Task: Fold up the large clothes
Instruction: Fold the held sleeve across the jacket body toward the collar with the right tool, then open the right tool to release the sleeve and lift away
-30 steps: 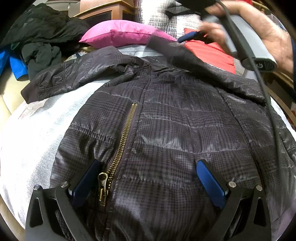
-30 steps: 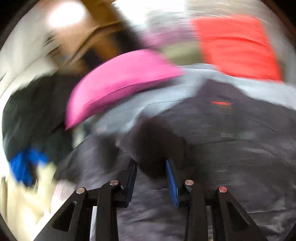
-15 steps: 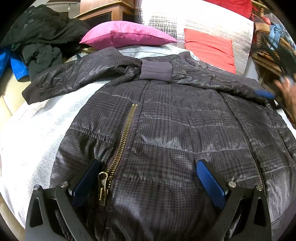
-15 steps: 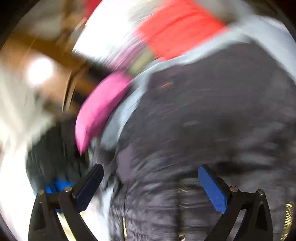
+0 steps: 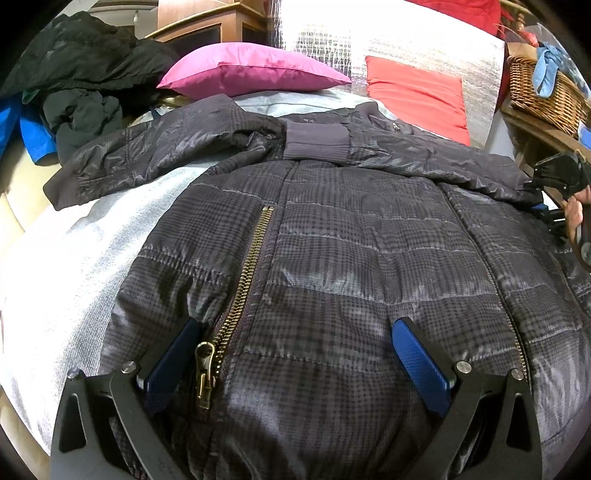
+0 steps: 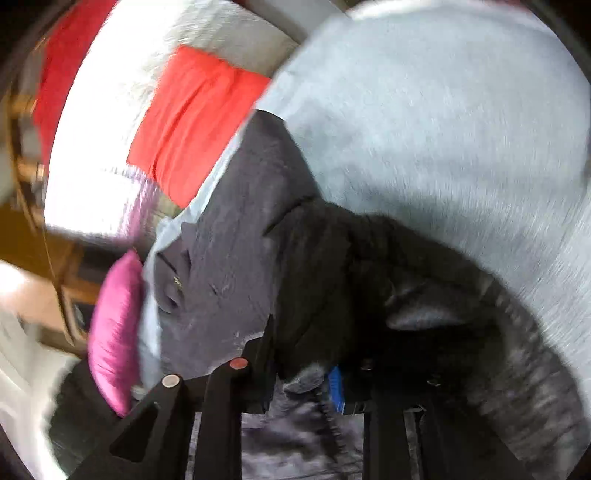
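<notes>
Jacket (image 5: 332,258) lies front-up across grey bedspread (image 5: 74,258), filling centre of frame. Right sleeve (image 5: 424,155) already folded across chest, cuff at centre top; left sleeve (image 5: 147,155) not yet folded, body folds remain. Left gripper (image 5: 295,354) fingers wide apart, resting on hem beside zipper (image 5: 243,280). Right gripper (image 6: 299,384) jaws closing on jacket edge, fabric between them; blurred, probably pinched.

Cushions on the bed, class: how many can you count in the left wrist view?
3: a pink cushion behind the jacket's collar, an orange-red cushion to its right, a red cushion at the top edge. Others may be hidden.
</notes>
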A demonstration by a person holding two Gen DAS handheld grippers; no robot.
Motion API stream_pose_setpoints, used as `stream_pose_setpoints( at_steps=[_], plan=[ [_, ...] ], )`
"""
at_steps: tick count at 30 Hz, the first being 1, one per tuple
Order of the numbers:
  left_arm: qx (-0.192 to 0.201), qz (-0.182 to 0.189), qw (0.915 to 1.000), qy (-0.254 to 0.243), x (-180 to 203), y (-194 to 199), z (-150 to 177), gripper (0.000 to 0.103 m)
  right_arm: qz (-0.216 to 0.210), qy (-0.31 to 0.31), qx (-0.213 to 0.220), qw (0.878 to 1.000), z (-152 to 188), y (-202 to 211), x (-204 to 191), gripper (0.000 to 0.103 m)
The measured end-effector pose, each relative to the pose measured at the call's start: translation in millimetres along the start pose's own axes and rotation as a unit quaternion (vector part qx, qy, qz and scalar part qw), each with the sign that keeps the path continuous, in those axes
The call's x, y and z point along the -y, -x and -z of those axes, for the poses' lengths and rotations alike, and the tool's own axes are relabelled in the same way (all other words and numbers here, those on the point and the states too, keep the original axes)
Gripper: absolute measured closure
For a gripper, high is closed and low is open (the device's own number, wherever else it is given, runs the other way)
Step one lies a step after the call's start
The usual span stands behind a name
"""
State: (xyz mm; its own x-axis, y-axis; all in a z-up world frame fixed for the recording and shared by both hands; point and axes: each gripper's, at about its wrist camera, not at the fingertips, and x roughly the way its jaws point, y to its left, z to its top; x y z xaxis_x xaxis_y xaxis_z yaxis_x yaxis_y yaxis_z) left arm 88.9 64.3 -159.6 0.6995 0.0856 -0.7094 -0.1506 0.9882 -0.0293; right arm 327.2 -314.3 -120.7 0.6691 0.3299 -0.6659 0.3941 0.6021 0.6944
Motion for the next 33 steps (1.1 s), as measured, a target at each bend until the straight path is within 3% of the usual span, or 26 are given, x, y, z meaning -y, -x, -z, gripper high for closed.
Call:
stream_pose_setpoints(
  at_steps=[3, 5, 7, 8, 13, 16, 19, 23, 26, 27, 28, 30, 33],
  plan=[
    [-0.004, 0.001, 1.0, -0.002, 0, -1, -3, 0.0, 0.004, 0.02, 0.003, 1.0, -4, 2, -1, 0.076],
    [-0.015, -0.001, 0.9998, -0.009, 0, -1, -7, 0.0, -0.005, 0.045, -0.034, 0.998, -6, -7, -5, 0.063],
    [-0.032, 0.004, 0.9994, -0.015, 1, 3, -12, 0.0, -0.039, 0.061, -0.044, 0.996, -5, 2, -2, 0.026],
    [-0.039, 0.011, 0.9991, -0.014, 1, 7, -17, 0.0, -0.058, 0.064, -0.043, 0.995, -5, 13, -2, 0.024],
    [0.006, 0.05, 0.9987, 0.004, -4, 41, -64, 0.0, -0.075, 0.099, -0.042, 0.991, -10, 52, 4, 0.023],
    [0.009, 0.075, 0.9969, 0.022, -4, 29, -103, 0.0, -0.074, 0.117, -0.017, 0.99, -24, 77, 9, 0.023],
    [-0.005, 0.078, 0.9963, 0.037, 0, -7, -138, 0.0, -0.02, 0.164, 0.008, 0.986, -41, 80, 2, 0.023],
    [-0.004, 0.057, 0.9979, 0.029, 24, -55, -178, 0.0, 0.069, 0.259, -0.008, 0.963, -47, 43, -8, 0.024],
    [-0.006, 0.044, 0.999, 0.002, 46, -87, -197, 0.0, 0.08, 0.292, -0.035, 0.953, -51, 24, -5, 0.043],
    [-0.009, 0.042, 0.9991, -0.005, 50, -94, -198, 0.0, 0.082, 0.301, -0.041, 0.949, -48, 18, -7, 0.057],
    [-0.032, 0.033, 0.9989, -0.012, 57, -115, -201, 0.0, 0.092, 0.313, -0.05, 0.944, -46, 12, -7, 0.065],
    [-0.06, 0.028, 0.9978, -0.004, 58, -142, -198, 0.0, 0.121, 0.318, -0.053, 0.939, -46, 5, -4, 0.065],
    [-0.094, 0.015, 0.9954, -0.012, 58, -170, -188, 0.0, 0.121, 0.302, -0.05, 0.944, -49, 4, 3, 0.065]
  ],
)
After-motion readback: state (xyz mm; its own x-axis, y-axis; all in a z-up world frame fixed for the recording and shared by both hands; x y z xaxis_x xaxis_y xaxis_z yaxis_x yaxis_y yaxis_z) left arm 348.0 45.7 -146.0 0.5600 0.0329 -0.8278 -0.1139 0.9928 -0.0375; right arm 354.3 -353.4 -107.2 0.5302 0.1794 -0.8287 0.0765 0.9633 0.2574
